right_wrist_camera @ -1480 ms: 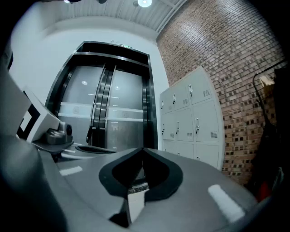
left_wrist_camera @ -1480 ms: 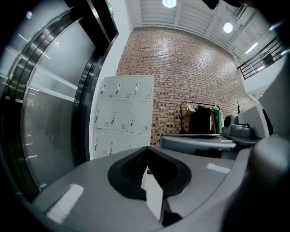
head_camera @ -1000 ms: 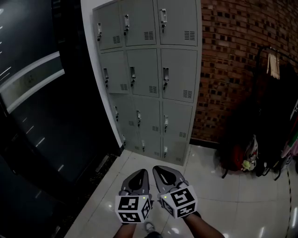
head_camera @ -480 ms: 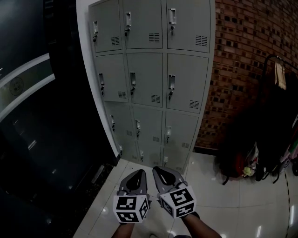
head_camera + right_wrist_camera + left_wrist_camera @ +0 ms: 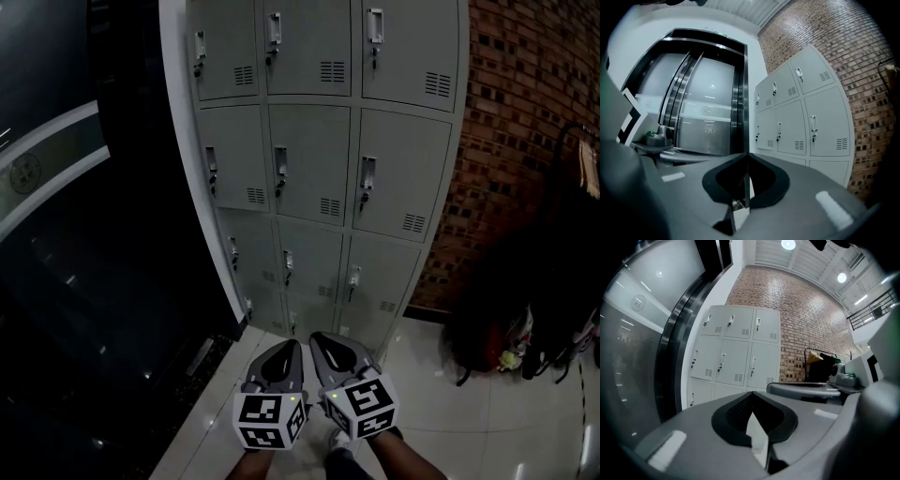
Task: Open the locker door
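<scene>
A grey bank of lockers [image 5: 328, 159] stands against the wall ahead, three columns wide, every door closed. Each door has a small metal handle [image 5: 367, 173] with a lock and a vent. My left gripper [image 5: 289, 344] and right gripper [image 5: 317, 336] are held side by side low in the head view, well short of the lockers and pointing toward them. Both are shut with nothing between the jaws. The left gripper view shows its closed tip [image 5: 751, 392] below the lockers [image 5: 736, 352]. In the right gripper view the closed tip [image 5: 747, 153] sits left of the lockers [image 5: 801, 117].
A dark curved glass door [image 5: 75, 234] fills the left side. A brick wall [image 5: 525, 94] runs right of the lockers, with a rack of dark clothes and bags [image 5: 553, 309] before it. The floor is glossy white tile [image 5: 450, 412].
The head view has moved closer to the lockers, which now look larger and sit further right. Both grippers stay shut, side by side in the same place.
</scene>
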The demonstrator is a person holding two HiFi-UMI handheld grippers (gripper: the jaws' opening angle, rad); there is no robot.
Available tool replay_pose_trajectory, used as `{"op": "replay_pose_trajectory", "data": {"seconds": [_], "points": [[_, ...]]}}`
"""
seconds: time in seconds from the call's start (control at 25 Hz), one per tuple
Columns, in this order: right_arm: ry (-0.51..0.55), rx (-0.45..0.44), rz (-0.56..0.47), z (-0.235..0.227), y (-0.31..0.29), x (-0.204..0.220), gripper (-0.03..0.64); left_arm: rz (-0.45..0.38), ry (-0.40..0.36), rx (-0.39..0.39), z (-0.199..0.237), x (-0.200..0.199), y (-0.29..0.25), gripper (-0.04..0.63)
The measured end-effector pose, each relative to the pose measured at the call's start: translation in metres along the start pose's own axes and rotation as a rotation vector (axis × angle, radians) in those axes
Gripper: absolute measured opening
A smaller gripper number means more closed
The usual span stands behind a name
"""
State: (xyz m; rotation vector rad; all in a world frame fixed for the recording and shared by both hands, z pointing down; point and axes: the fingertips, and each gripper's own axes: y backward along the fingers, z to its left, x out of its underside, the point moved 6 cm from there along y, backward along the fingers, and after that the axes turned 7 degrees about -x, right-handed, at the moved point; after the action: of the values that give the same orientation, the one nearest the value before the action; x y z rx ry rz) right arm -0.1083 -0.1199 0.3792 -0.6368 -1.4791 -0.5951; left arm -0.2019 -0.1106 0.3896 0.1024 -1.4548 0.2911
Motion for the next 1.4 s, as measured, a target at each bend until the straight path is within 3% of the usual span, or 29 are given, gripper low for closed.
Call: {"op": "replay_pose_trajectory", "data": {"seconds": [0.68, 0.88, 1.4], "points": [[0.005, 0.01, -0.02, -0.171, -0.088, -0.017, 0.0, 0.015, -0.01, 0.02, -0.015, -0.024, -0.192, 0.006], [0.006, 0.01, -0.019, -0.211, -0.099, -0.017, 0.0, 0.009, -0.023, 0.029, -0.024, -0.03, -0.232, 0.006], [0.006, 0.114, -0.071, -0.303, -0.136, -0.04, 0.028, -0.005, -0.045, 0.13, -0.035, -0.051, -0.316, 0.006]]}}
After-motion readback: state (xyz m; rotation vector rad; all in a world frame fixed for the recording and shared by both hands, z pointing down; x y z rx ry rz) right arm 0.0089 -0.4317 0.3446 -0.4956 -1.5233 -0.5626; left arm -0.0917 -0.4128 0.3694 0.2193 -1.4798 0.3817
